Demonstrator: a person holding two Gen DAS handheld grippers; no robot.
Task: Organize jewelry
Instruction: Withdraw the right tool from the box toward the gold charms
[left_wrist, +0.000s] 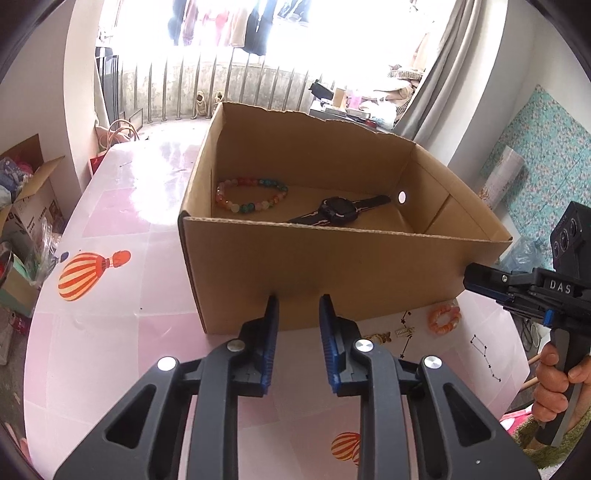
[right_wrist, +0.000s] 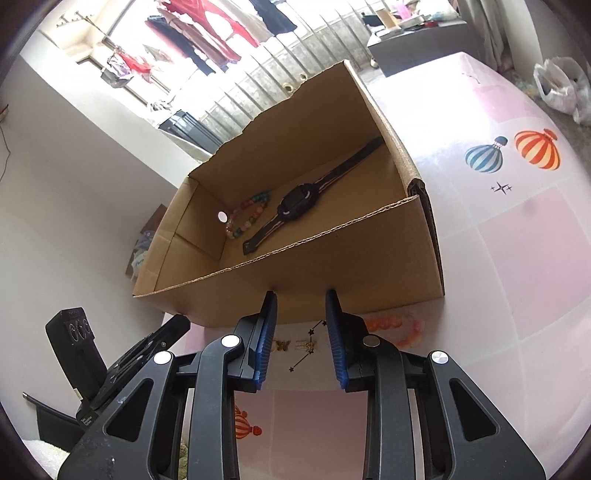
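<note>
Lettering "DAS" on right gripper (left_wrist: 476, 275) (white caps), nr cardboard box (left_wrist: 332, 258).

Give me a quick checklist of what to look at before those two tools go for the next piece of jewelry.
1. Left tool empty, fingers apart: ok.
2. Right tool empty, fingers apart: ok.
3. Box upright and open on top: ok.
4. Bead bracelet and watch already inside the box: ok.
5. Orange bracelet and small gold pieces put away: not ok, they lie on the table in front of the box.
6. What the gold pieces are: cannot tell.
</note>
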